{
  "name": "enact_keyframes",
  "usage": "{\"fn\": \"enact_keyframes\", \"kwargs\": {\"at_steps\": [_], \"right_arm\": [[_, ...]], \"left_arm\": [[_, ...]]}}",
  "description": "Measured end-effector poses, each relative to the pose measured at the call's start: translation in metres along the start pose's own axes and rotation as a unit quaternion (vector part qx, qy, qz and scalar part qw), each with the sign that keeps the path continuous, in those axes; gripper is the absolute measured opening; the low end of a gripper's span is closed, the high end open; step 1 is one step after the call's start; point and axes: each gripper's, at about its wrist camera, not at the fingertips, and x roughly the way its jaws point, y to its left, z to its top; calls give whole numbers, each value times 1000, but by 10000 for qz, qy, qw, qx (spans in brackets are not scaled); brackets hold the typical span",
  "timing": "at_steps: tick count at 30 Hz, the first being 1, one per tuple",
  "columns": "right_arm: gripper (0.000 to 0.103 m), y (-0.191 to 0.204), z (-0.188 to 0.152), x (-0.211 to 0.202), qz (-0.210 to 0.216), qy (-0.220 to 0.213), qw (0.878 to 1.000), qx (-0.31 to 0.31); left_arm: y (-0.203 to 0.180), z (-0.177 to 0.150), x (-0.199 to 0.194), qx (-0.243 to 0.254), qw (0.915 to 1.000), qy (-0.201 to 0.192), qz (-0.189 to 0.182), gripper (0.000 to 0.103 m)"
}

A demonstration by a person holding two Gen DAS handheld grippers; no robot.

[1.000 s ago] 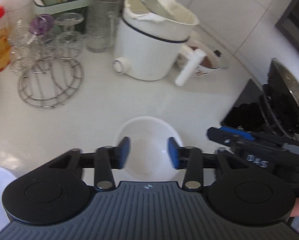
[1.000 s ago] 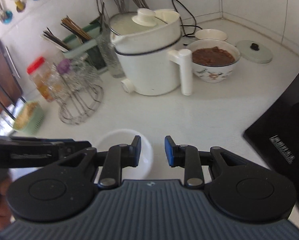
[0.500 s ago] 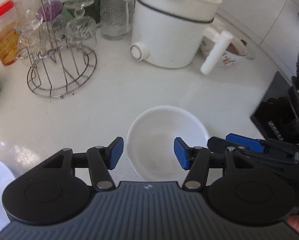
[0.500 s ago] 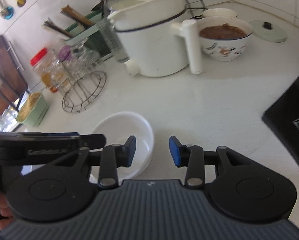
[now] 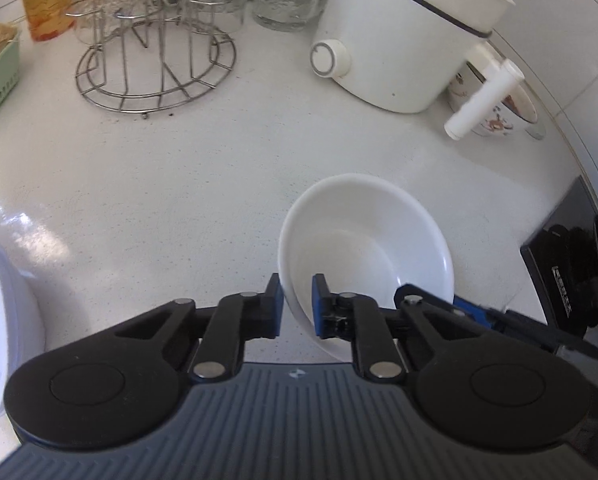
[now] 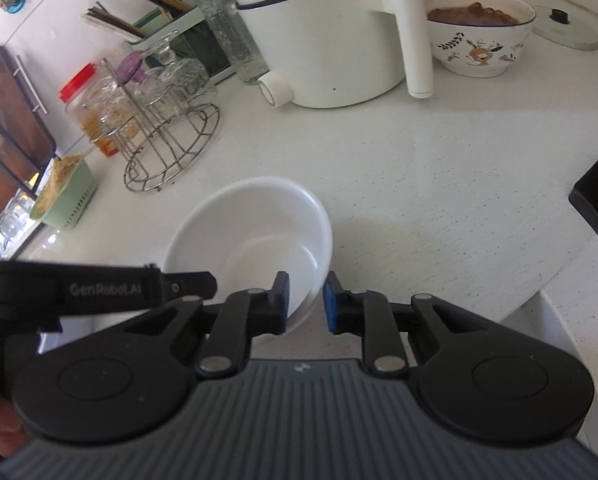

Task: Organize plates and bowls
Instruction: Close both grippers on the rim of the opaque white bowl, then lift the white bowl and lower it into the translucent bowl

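White and round, the glossy ceramic bowl sits upright on the pale speckled tabletop, near the front, with the wire glass rack and the big white electric cooking pot well behind it.

The bowl is gripped on two sides. The left gripper has just been closing, and its jaws are now clamped on the near left rim, one blue pad inside the bowl and one outside. The right gripper has just been closing too, and the rim on the other side is pinched between its jaws in the same way.

The bowl looks hard and stiff, so it will not bend when squeezed. It is likely smooth and slippery, and it could slide out of the pads if it is tipped. It could chip or break if dropped or bumped. It seems light enough, since nothing is inside it. The thin rim is the best place to hold, and a hold on both sides should keep it level when it is lifted.
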Motion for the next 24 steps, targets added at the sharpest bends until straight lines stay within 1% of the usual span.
{"fn": "enact_keyframes", "kwargs": {"at_steps": [4,9,12,15,20,24], "right_arm": [[21,-2,-2,-2,109,48,9999,40],[21,-1,-1,-10,208,7,9998,-15],[21,-1,-1,-17,237,-46,9997,-55],[21,-1,1,-22,361,-51,9993,-128],[21,2,3,-32,538,-106,9982,-227],[21,4,8,-44,716,-114,9973,-123]], "left_arm": [[1,-1,-7,-77,9999,-89,-17,16],[-1,-6,-17,-183,9996,-196,-32,16],[0,-7,-23,-130,9997,-178,-146,16],[2,-8,-30,-188,9994,-182,-211,16],[1,-13,-45,-288,9990,-315,-149,16],[-1,-17,-63,-392,9982,-448,-84,16]]}}
